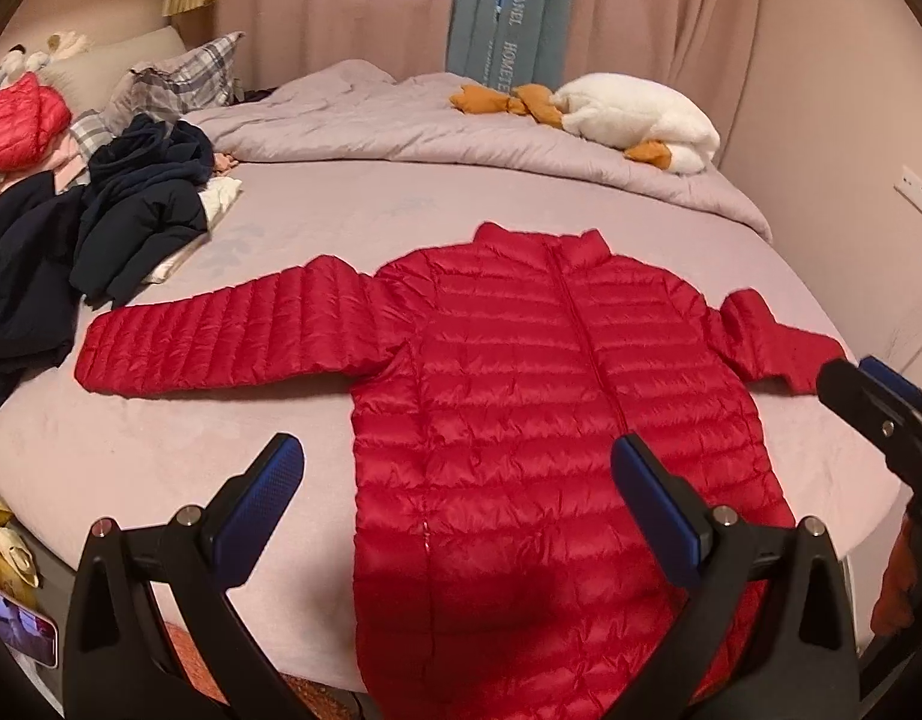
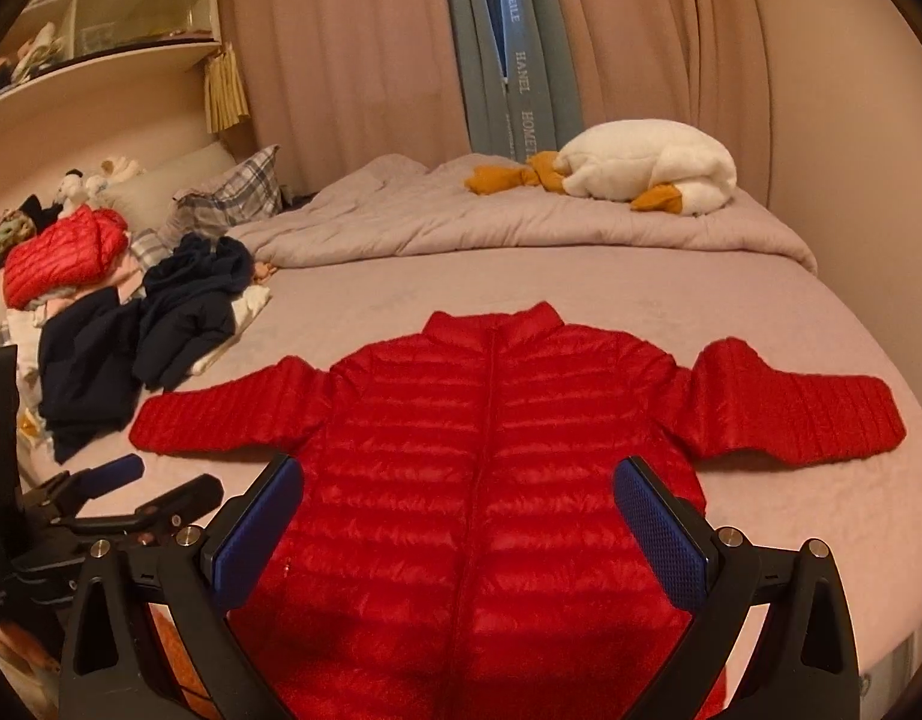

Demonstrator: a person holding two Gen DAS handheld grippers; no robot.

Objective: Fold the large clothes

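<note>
- The bed (image 1: 293, 210) is backed by pink curtains (image 1: 341, 0); a white stuffed toy (image 1: 634, 120) lies at 1 o'clock.
- A shelf unit (image 2: 131, 6) at 11 o'clock holds things too blurred to name.
- The red jacket (image 1: 520, 390) lies flat at centre, sleeves out; dark clothes (image 1: 131, 210) are heaped at 9 o'clock.
- The left gripper (image 1: 458, 498) and right gripper (image 2: 458, 516) hover over the hem, jaws spread wide, empty.

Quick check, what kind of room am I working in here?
Most likely a bedroom: the red jacket lies on a bed with a quilt, curtains behind.
</note>
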